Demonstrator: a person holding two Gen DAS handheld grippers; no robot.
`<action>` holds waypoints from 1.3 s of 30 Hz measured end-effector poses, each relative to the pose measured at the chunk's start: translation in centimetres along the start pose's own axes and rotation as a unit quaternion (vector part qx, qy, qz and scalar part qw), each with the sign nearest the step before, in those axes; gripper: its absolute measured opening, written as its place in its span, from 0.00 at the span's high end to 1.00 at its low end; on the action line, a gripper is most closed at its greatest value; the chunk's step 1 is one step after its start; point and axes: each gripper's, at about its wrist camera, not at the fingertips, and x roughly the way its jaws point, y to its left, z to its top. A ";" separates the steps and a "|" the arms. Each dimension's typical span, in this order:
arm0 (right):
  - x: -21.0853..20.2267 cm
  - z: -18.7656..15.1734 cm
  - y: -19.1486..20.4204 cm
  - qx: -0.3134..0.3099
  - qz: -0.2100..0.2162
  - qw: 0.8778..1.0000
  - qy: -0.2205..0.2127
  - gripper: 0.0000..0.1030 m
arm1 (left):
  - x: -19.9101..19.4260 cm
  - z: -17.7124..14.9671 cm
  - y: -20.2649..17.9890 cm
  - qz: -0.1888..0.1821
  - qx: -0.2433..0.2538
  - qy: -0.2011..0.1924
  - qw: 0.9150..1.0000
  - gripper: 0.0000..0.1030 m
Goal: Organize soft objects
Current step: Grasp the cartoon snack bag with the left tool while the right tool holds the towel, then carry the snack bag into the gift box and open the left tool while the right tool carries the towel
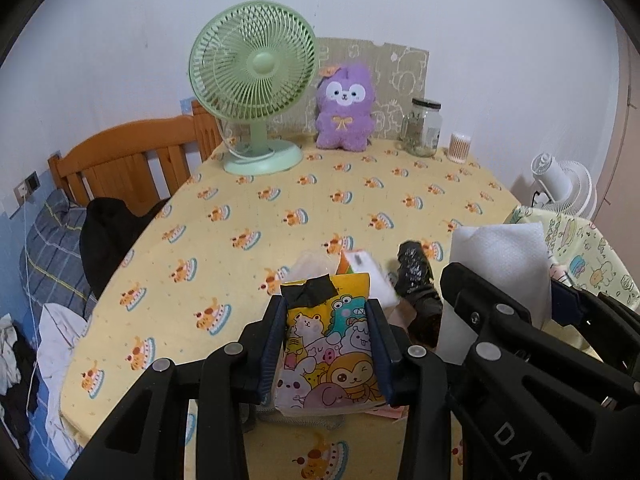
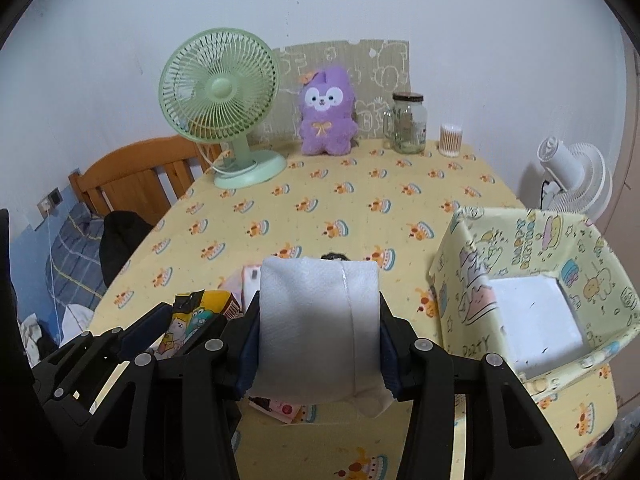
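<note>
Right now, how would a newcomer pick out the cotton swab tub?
Look to the far edge of the yellow-clothed table, along the wall. Past the green fan and purple plush, right of the glass jar, stands the cotton swab tub: the smallest, rightmost item there.

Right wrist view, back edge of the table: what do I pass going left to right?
Green desk fan → purple plush toy → glass jar → cotton swab tub.

2 wrist fisheyes look steeply down, close over the table [image 1: 360, 200], sharing perhaps its whole top.
</note>
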 end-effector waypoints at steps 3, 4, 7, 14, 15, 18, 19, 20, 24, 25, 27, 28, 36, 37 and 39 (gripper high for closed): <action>-0.7 0.5 0.1 -0.003 0.001 1.000 -0.008 0.49 | -0.7 0.5 0.0 0.003 -0.002 -0.010 1.000 0.61; -1.0 0.6 0.2 -0.005 0.001 1.000 -0.011 0.49 | -0.9 0.7 0.0 0.004 -0.002 -0.013 1.000 0.61; -1.7 1.1 0.2 -0.007 0.004 1.000 -0.019 0.49 | -1.7 1.1 -0.1 0.008 -0.001 -0.024 1.000 0.61; -3.1 1.8 -0.4 -0.003 0.003 0.999 -0.036 0.49 | -2.9 1.9 -0.9 0.008 0.005 -0.042 0.999 0.61; -3.3 1.9 -0.5 -0.003 0.002 0.999 -0.038 0.49 | -3.0 1.9 -1.0 0.008 0.006 -0.044 0.999 0.61; -3.8 2.1 -1.0 -0.003 0.001 0.999 -0.042 0.49 | -3.4 2.2 -1.6 0.009 0.008 -0.051 0.999 0.61; -3.9 2.2 -1.2 -0.002 0.001 0.999 -0.044 0.49 | -3.5 2.3 -1.8 0.008 0.008 -0.053 0.999 0.61; -4.0 2.3 -1.3 -0.003 0.000 0.999 -0.046 0.49 | -3.5 2.3 -1.9 0.007 0.009 -0.054 0.998 0.61; -4.4 2.6 -2.1 -0.003 -0.002 0.999 -0.048 0.49 | -3.7 2.6 -2.8 0.004 0.014 -0.056 0.998 0.61; -4.4 2.6 -2.3 -0.002 -0.002 0.999 -0.048 0.49 | -3.8 2.7 -3.1 0.003 0.015 -0.056 0.998 0.61; -4.6 2.7 -2.7 -0.002 -0.002 0.999 -0.050 0.49 | -3.9 2.8 -3.5 0.001 0.018 -0.058 0.998 0.61; -4.8 2.7 -3.0 -0.001 -0.003 0.999 -0.052 0.49 | -4.0 2.8 -3.8 0.001 0.019 -0.060 0.998 0.61; -5.5 3.2 -5.1 0.001 -0.008 0.998 -0.061 0.49 | -4.2 3.3 -6.1 -0.008 0.027 -0.068 0.997 0.61; -5.6 3.2 -5.4 0.001 -0.010 0.998 -0.062 0.49 | -4.2 3.3 -6.4 -0.008 0.029 -0.069 0.997 0.61; -5.7 3.3 -5.9 0.000 -0.011 0.998 -0.063 0.49 | -4.1 3.5 -7.1 -0.011 0.031 -0.070 0.997 0.61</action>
